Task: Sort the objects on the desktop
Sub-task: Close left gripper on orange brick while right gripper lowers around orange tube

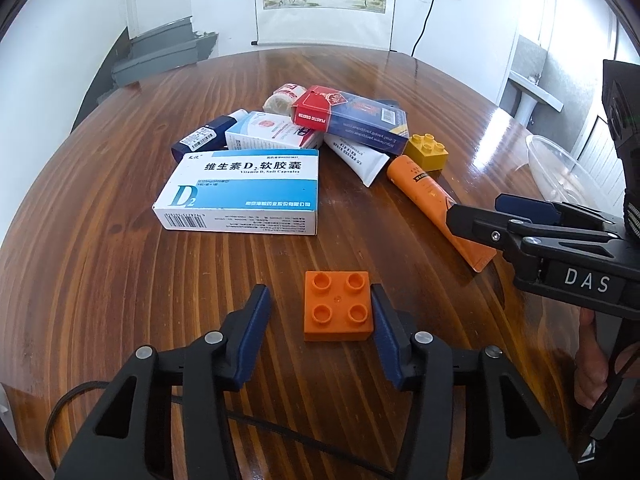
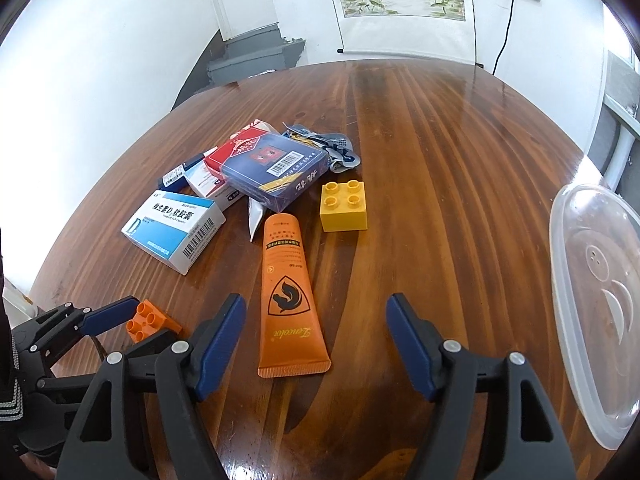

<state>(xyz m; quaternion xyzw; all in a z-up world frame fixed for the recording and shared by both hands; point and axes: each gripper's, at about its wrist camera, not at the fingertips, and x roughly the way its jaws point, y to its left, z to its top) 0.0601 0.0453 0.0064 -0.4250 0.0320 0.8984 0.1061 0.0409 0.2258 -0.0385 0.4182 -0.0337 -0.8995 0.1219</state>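
Note:
An orange brick lies on the wooden table between the fingers of my open left gripper; its right side touches the right finger. The brick also shows in the right wrist view. My right gripper is open above the lower end of an orange tube, not touching it. A yellow brick stands beyond the tube. A pile holds a white-and-blue vitamin D2 box, a blue-and-red card box, a white tube and other small boxes.
A clear plastic container sits at the right edge of the table; it also shows in the left wrist view. A tape roll lies behind the pile. Bare wood stretches across the far half of the table.

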